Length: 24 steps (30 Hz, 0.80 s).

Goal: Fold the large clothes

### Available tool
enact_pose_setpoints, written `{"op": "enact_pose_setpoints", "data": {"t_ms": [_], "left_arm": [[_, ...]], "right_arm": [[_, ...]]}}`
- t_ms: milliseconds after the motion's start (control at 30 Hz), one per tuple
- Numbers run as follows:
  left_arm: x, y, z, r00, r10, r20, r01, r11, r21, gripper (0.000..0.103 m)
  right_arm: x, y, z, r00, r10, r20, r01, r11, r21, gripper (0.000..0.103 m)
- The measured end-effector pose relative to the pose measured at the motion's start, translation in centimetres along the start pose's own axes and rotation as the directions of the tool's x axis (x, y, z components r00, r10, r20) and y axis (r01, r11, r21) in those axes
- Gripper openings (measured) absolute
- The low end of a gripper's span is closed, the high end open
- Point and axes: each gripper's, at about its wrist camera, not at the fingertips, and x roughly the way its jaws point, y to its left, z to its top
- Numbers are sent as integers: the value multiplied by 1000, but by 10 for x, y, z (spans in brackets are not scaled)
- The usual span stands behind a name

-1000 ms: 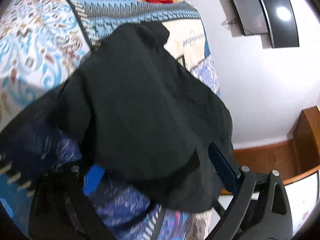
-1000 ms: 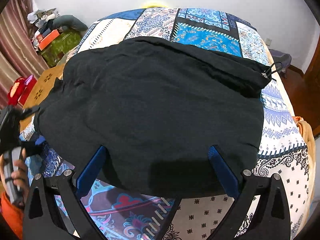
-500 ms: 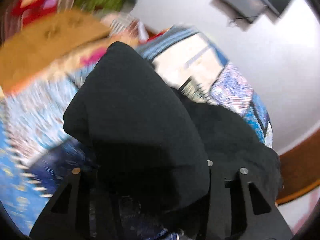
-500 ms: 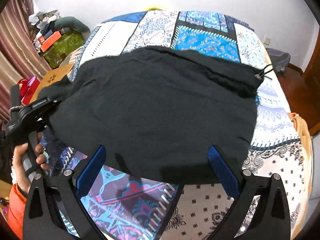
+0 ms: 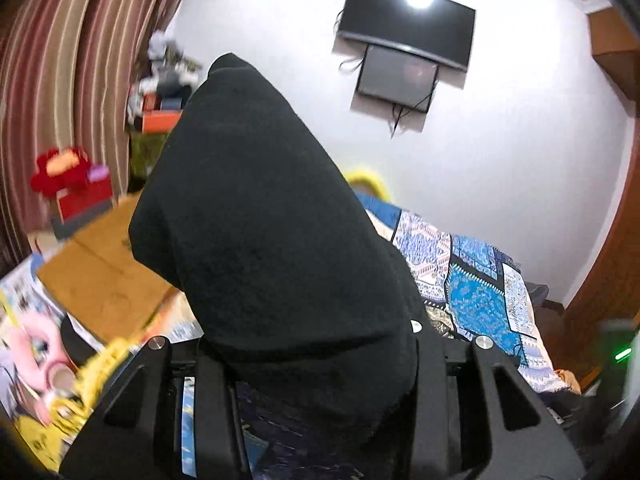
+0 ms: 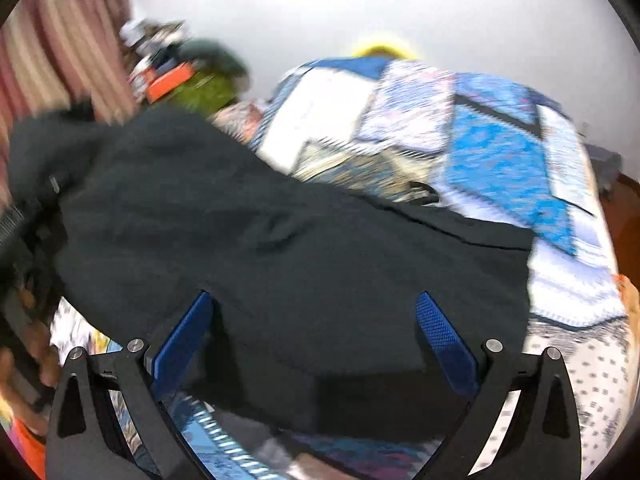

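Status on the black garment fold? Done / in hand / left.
Done: nothing folded flat that I can see. In hand: the left hand-held gripper is shut on one end of the black garment, lifted clear of the patterned bedspread. The right hand-held gripper is open over the near hem. Left: carry that end across, then flatten it.

A patchwork bedspread (image 6: 500, 152) in blue, white and patterned squares covers the bed. On the white wall hangs a dark curved screen (image 5: 408, 20) with a smaller dark panel (image 5: 396, 80) just beneath it, cables dangling. Striped red and cream curtains (image 5: 64, 80) hang to one side, near a cluttered pile of boxes (image 5: 160, 116) and a red plush toy (image 5: 60, 168). A brown cardboard sheet (image 5: 100, 276) lies below.
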Motion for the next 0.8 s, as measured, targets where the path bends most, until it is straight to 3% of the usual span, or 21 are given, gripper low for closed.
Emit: {"op": "enact_pose_setpoints", "data": {"t_ms": [100,167,233,333,400,500,667,733,800], "left_arm": [[-6,-10,-4,1000,8,8,-9,996,89,40],[1,-17,-11,999,-10,-33,14,992,127,40],[7,-21,-19,997,-31,-76,41,990,138,38],[7,-31,-22,993,-70,-97,85,984,154,38],[4,-43,-22,989,-108,-104,124,977,171,38],[-2,-70,-28,979,-163,-124,186,961,204,38],[-6,-124,-61,947,-232,-220,293,907,302,38],[-5,-145,-82,924,-253,-288,344,879,331,38],[2,-160,-107,886,-247,-391,394,846,358,40]], "right_arm": [[35,17,-12,994,75,-83,-75,997,-3,101],[65,23,-22,974,145,-175,-141,989,37,103],[78,28,-26,970,128,-207,-128,992,11,103],[68,26,-25,969,135,-205,-145,989,-33,100],[50,8,-24,972,148,-180,-149,989,11,100],[14,-28,-26,991,77,-107,-69,995,74,101],[-47,-91,-39,996,-82,-18,84,979,185,101],[-68,-112,-48,992,-128,2,124,967,223,101],[-79,-124,-52,987,-160,6,154,957,247,101]]}}
